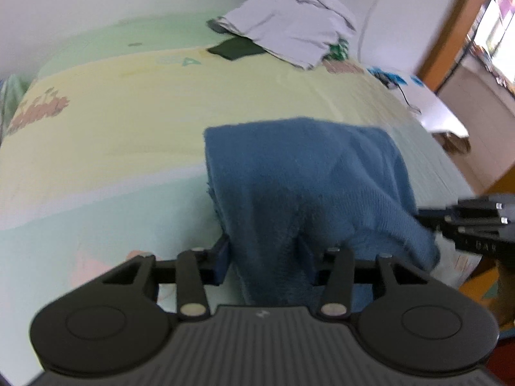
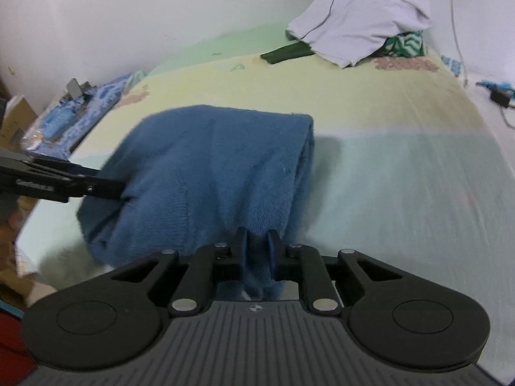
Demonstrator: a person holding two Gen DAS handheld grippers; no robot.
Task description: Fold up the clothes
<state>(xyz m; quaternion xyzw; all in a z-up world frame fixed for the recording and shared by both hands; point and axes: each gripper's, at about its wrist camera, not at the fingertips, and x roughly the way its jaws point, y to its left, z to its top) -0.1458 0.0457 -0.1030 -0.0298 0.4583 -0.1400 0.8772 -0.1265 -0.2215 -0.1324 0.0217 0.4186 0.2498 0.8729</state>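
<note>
fuzzy knit blue sweater point(image 2: 212, 167), matt plastic hand-held gripper point(image 2: 257, 251)

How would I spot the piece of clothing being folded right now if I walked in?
Look at the bed with the pale yellow and green sheet. In its near half, a blue knitted garment hangs between the left gripper and the right gripper, each clamped on an edge. Unlike the pale grey clothes pile heaped by the wall, it is deep blue and fuzzy.

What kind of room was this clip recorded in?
Most likely a bedroom at home: the work surface is a bed with a printed pastel sheet, a heap of unfolded clothes sits by the white wall, and a wooden door frame shows at right.
</note>
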